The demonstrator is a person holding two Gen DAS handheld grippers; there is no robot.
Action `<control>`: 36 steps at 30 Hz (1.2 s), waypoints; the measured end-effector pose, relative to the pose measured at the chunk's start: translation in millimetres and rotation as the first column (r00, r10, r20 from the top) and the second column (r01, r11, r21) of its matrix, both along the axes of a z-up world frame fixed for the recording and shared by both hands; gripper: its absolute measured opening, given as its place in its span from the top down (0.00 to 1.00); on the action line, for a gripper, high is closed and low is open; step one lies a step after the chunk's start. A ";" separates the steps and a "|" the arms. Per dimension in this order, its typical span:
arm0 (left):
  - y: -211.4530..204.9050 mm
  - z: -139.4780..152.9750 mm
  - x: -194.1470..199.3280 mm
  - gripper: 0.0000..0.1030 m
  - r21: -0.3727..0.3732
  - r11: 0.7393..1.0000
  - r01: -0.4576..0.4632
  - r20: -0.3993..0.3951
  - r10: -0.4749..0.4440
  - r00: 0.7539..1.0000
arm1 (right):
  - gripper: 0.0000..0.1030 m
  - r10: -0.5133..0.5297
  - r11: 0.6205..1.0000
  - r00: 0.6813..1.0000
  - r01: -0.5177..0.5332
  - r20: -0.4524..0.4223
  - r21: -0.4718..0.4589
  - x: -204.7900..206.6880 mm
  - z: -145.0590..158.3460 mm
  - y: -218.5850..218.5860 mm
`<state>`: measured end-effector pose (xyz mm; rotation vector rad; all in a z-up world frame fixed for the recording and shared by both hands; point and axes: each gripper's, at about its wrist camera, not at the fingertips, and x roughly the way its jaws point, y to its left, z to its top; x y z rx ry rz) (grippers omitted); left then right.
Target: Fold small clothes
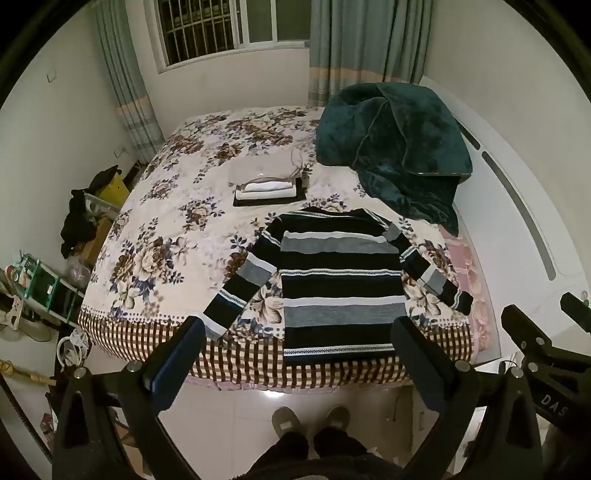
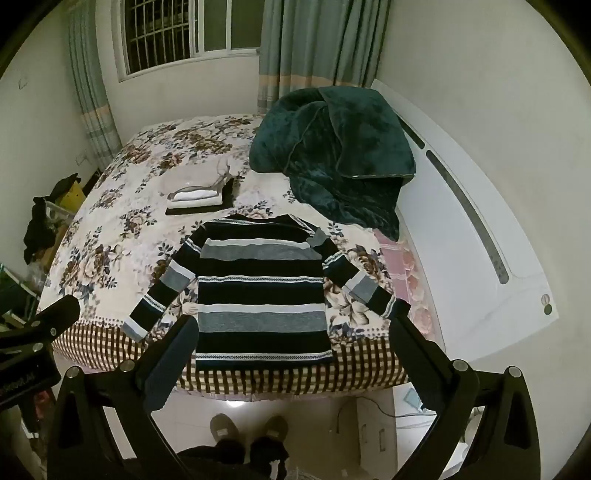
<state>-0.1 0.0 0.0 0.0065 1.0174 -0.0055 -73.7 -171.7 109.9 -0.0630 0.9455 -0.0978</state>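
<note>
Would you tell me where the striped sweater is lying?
The striped sweater lies flat at the bed's near edge in both views, in front of the folded pile.

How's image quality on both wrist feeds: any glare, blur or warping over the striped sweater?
Left wrist: heavy fisheye bending, black corners; striped sweater sharp, evenly lit indoors; one glare spot on the floor tiles. Right wrist: same warping; sweater sharp; a similar floor glare; dark window means night, dim greenish cast.
</note>
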 end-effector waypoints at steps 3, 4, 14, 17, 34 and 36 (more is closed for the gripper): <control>0.1 -0.2 0.5 0.00 0.000 1.000 -0.001 -0.004 0.001 1.000 | 0.00 0.000 1.000 1.000 0.000 -0.003 0.001 -1.5 -0.8 -2.2; 0.2 -0.2 0.8 0.00 -0.001 1.000 -0.001 -0.004 0.001 1.000 | 0.00 -0.001 1.000 1.000 0.001 -0.006 -0.001 -1.6 -1.5 -2.6; 2.2 0.6 -2.6 0.00 0.004 1.000 -0.005 0.005 0.005 1.000 | 0.00 -0.002 1.000 1.000 0.002 -0.006 -0.003 -4.9 -6.2 -8.5; 0.5 1.2 -2.4 0.00 0.008 1.000 -0.001 0.005 0.001 1.000 | 0.00 -0.002 1.000 1.000 0.002 -0.007 0.001 -5.5 -7.6 -11.2; -0.7 10.6 4.7 0.00 0.009 1.000 -0.002 0.015 0.002 1.000 | 0.00 0.000 1.000 1.000 0.000 -0.002 0.008 -10.1 2.5 -0.3; -1.0 10.2 3.7 0.00 0.011 1.000 0.000 0.016 0.000 1.000 | 0.00 0.001 1.000 1.000 -0.001 -0.001 0.011 -8.9 3.3 1.1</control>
